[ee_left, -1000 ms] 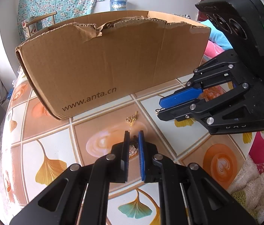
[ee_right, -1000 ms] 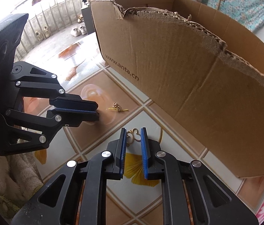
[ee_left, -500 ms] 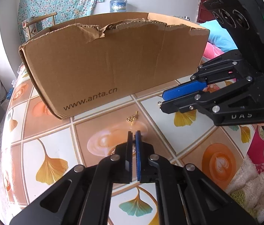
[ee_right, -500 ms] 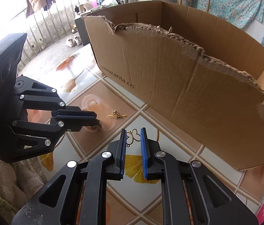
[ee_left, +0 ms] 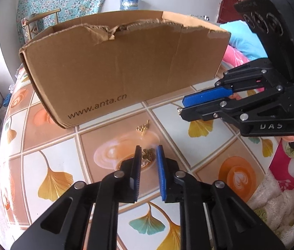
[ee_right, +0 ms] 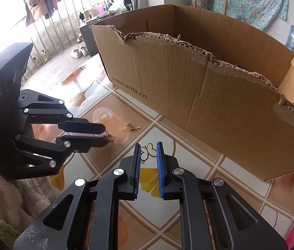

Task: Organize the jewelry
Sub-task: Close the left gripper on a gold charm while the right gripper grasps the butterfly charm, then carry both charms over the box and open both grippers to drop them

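On the table (ee_left: 67,162), just in front of the cardboard box (ee_left: 126,62), lies a small gold piece with thin pins (ee_left: 142,127), apart from both my tools. My left gripper (ee_left: 148,152) has a little gold butterfly-shaped charm (ee_left: 147,154) between its jaws. They have just been opening and now stand narrowly apart, not pressing on it. My right gripper (ee_right: 148,148) has its jaws narrow and closed on a gold openwork pendant (ee_right: 149,151), a looping outline with a tiny ring at one end, lifted clear of the table. The table's cover is printed with tiles, ginkgo leaves and coffee cups. The box's side reads "www.anta.cn" in dark letters. My right gripper's body carries raised letters that look like "DAS".
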Available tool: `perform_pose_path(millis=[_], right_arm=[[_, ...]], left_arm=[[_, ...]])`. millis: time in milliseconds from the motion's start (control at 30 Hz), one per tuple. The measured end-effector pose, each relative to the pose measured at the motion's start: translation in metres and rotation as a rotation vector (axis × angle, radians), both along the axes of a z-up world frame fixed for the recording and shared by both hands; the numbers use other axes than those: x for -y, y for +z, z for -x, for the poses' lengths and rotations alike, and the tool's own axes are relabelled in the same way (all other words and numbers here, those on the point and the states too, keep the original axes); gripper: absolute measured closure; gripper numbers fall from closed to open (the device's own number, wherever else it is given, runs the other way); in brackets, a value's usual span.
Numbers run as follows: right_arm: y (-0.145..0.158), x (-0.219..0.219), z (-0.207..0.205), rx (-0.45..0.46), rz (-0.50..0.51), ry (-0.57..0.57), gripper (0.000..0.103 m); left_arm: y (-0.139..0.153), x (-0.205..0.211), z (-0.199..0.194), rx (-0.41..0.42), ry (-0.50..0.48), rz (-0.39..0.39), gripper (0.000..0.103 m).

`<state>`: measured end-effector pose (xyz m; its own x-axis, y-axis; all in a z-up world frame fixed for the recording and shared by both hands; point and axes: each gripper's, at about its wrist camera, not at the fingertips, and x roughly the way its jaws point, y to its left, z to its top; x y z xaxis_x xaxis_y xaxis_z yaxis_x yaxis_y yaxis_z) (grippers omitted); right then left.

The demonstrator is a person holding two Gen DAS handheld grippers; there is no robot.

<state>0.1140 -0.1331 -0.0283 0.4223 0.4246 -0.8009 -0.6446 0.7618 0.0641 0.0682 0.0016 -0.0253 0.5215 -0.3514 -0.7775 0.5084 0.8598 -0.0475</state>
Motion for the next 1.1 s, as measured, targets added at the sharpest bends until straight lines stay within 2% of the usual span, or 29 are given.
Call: perform_pose_path(millis=[167,267,433,633,867,967,1100], right_arm=[[0.001,0.002,-0.001,0.001,-0.012,-0.006,0.09],[0.001,0.002,0.0,0.003,-0.019,-0.007,0.09],[0.001,0.005,0.001,0.006,-0.026,-0.012,0.09],[0.005,0.009,0.003,0.015,-0.038,-0.024,0.09],[0.014,0.012,0.011,0.043,-0.05,-0.032,0.09],[0.022,0.013,0.017,0.062,-0.061,-0.035,0.09],[0.045,0.015,0.025,0.106,-0.106,-0.043,0.09]], left_arm=[[0.0,0.009,0.001,0.018,-0.004,-0.045,0.09],[0.001,0.018,0.001,0.029,-0.002,-0.081,0.096],[0.002,0.025,0.001,0.042,-0.008,-0.106,0.097],[0.001,0.024,0.002,0.053,-0.003,-0.101,0.097],[0.015,0.023,0.017,0.094,-0.009,-0.097,0.097],[0.025,0.022,0.024,0.114,-0.001,-0.088,0.097],[0.055,0.014,0.034,0.181,0.003,-0.048,0.097]])
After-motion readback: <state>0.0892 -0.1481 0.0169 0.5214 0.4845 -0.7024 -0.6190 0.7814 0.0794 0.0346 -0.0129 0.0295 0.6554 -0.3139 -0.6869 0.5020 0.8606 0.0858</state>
